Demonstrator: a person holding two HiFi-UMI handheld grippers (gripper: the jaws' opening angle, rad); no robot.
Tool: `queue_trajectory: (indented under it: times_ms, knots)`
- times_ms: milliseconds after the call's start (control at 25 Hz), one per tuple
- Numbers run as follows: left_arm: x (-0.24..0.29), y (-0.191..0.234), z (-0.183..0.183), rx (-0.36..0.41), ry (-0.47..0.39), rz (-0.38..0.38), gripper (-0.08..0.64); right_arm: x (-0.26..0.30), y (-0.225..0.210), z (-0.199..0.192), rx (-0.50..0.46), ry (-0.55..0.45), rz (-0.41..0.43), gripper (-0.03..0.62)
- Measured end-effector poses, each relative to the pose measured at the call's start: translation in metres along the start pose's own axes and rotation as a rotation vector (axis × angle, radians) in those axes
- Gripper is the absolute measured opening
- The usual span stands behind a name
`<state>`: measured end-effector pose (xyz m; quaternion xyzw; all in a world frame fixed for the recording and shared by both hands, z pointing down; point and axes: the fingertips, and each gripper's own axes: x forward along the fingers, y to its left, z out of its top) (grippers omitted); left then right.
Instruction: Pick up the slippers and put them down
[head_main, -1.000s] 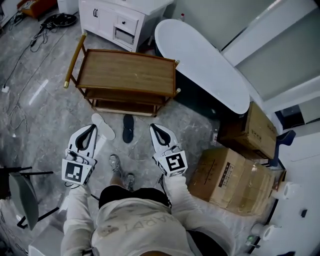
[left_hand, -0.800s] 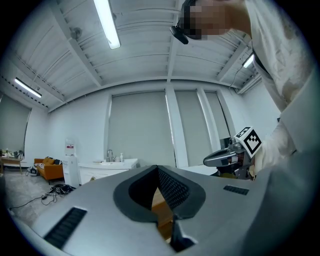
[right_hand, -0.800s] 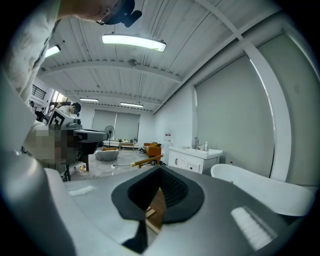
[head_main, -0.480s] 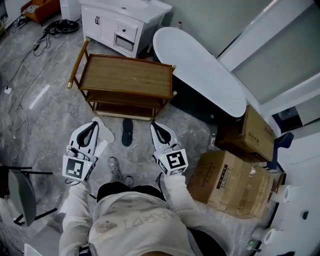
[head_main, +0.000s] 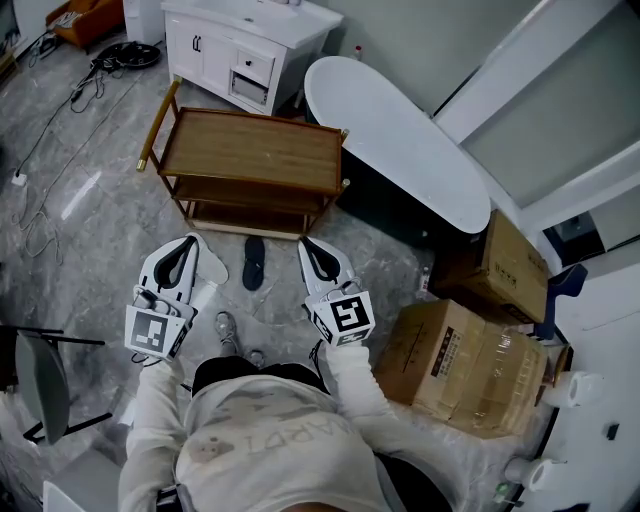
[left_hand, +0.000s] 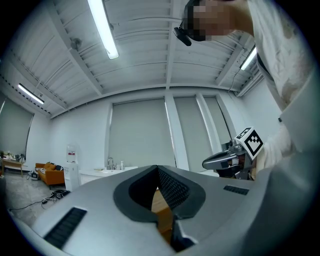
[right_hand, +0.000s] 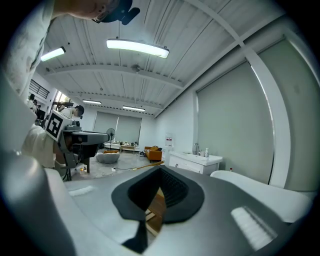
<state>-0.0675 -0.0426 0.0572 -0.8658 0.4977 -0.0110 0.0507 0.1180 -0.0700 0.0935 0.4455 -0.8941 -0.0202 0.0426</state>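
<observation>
A dark slipper (head_main: 252, 263) lies on the grey floor just in front of the wooden cart (head_main: 250, 150). To its left a white slipper (head_main: 212, 262) lies on the floor, partly hidden behind my left gripper (head_main: 189, 242). That gripper hangs above the floor with its jaws together and nothing between them; in the left gripper view its tips (left_hand: 157, 168) meet. My right gripper (head_main: 305, 243) hovers to the right of the dark slipper, also shut and empty, and its tips (right_hand: 160, 169) meet in the right gripper view. Neither gripper touches a slipper.
The person's feet (head_main: 232, 327) stand between the grippers. A white oval tub (head_main: 400, 130) lies at the right of the cart, with cardboard boxes (head_main: 455, 355) nearer at the right. A white cabinet (head_main: 240, 45) stands behind the cart. A chair (head_main: 40, 385) and cables (head_main: 40, 150) are at the left.
Both grippers have risen a little, still shut and empty. The slippers have not moved on the floor.
</observation>
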Motion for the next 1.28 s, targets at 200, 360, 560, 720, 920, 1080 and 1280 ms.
queue_trajectory:
  times_ms: [200, 360, 560, 720, 920, 1080, 1280]
  knots:
    - [-0.006, -0.01, 0.01, -0.011, -0.018, 0.007, 0.005, -0.009, 0.008, 0.007, -0.01, -0.018, 0.008, 0.011]
    - [-0.011, -0.013, 0.014, -0.014, -0.027, 0.008, 0.005, -0.012, 0.013, 0.01, -0.011, -0.027, 0.016, 0.011]
    - [-0.018, -0.015, 0.016, -0.014, -0.03, 0.013, 0.005, -0.017, 0.018, 0.012, -0.008, -0.031, 0.013, 0.011]
    - [-0.023, -0.015, 0.012, -0.006, -0.027, 0.018, 0.005, -0.017, 0.022, 0.012, -0.011, -0.03, 0.019, 0.011]
    - [-0.029, -0.016, 0.014, -0.012, -0.023, 0.028, 0.005, -0.02, 0.025, 0.014, -0.011, -0.034, 0.026, 0.011]
    - [-0.029, -0.013, 0.017, 0.008, -0.018, 0.036, 0.005, -0.02, 0.026, 0.015, -0.012, -0.036, 0.026, 0.011]
    - [-0.029, -0.016, 0.015, 0.002, -0.014, 0.032, 0.005, -0.025, 0.025, 0.016, -0.01, -0.036, 0.027, 0.011]
